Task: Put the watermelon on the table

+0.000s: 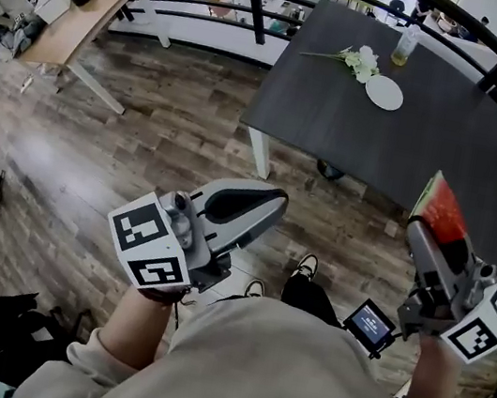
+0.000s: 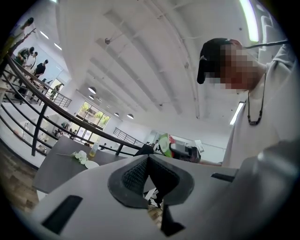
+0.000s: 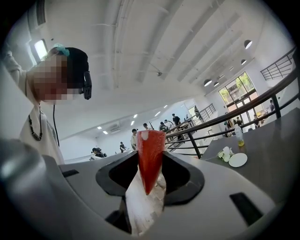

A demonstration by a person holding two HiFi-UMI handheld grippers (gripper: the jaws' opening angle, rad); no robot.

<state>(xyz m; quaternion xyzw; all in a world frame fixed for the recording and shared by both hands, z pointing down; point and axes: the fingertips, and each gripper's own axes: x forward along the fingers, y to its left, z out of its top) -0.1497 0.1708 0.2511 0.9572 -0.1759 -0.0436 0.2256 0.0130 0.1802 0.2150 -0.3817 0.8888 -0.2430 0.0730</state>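
Dark tabletop [image 1: 399,153] carries a white plate [image 1: 384,92], flowers [image 1: 360,62] at its 10 o'clock, bottle [image 1: 406,45] at 12.

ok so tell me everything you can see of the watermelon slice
The watermelon slice is a wedge with smooth red flesh and a thin green rind along one edge. It stands upright, its narrow end down between the pads of the right claw, which is shut on it. It is held in the air by the near edge of the dark table, not resting on it.
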